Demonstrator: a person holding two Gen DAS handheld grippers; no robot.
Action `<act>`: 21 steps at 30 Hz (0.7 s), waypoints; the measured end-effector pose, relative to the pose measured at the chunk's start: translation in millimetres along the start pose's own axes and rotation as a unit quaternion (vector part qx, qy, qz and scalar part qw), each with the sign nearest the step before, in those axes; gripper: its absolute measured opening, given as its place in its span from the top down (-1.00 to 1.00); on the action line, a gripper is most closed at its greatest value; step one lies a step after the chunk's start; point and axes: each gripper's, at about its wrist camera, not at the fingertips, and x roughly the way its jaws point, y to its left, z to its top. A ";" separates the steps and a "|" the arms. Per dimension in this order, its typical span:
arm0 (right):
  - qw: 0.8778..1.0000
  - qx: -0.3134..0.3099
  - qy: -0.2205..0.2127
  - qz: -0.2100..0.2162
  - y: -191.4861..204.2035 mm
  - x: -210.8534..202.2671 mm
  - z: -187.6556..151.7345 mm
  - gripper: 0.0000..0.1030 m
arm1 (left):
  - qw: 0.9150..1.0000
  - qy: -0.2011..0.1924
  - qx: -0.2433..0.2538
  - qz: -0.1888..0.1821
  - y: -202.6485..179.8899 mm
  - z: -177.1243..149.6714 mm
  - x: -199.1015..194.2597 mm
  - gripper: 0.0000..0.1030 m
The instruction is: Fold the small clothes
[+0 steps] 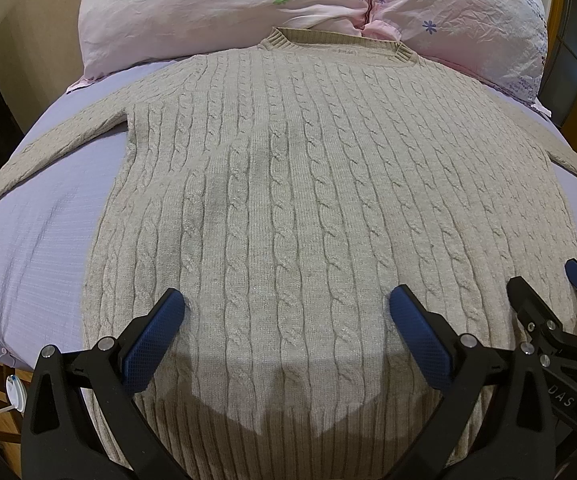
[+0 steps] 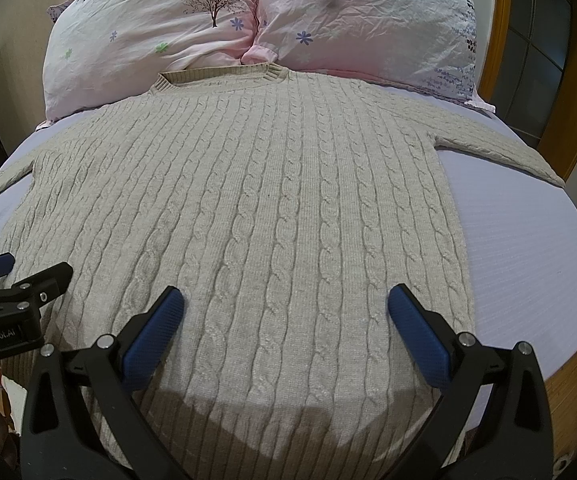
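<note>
Beige cable-knit sweater (image 1: 300, 184) is spread flat on the bed (image 1: 40, 240), collar toward the pillows (image 1: 216, 12). Both grippers, left (image 1: 287, 304) and right (image 2: 286, 304), are held spread and empty above the hem. Only the top layer may be pinched, and the thick knit could bunch or slide on the sheet.

Your sweater (image 1: 288, 184) is a soft beige all over, with twisty rope lines knitted down it and plain straight ribs at the collar and along the bottom edge. The bed sheet (image 1: 44, 248) under it is pale purple. The pillows (image 2: 192, 20) are light pink with little purple and green flowers and a dark brown tree drawn on them. Your left gripper (image 1: 287, 310) and your right gripper (image 2: 286, 310) are black with blue dotted pads (image 2: 156, 332).
</note>
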 end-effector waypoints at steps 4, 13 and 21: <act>1.000 0.000 0.000 0.000 -0.1 -0.2 -0.1 -0.96 | 1.000 0.000 0.000 0.000 0.0 0.0 0.0 -0.97; 0.999 -0.023 -0.029 0.026 -2.3 7.7 -13.1 -0.96 | 1.000 -0.005 0.007 -0.005 1.6 1.8 0.0 -0.97; 0.961 0.251 -0.096 0.064 -201.2 -11.9 47.1 -0.96 | 0.983 -0.057 -0.067 -0.158 49.4 11.0 -13.2 -0.97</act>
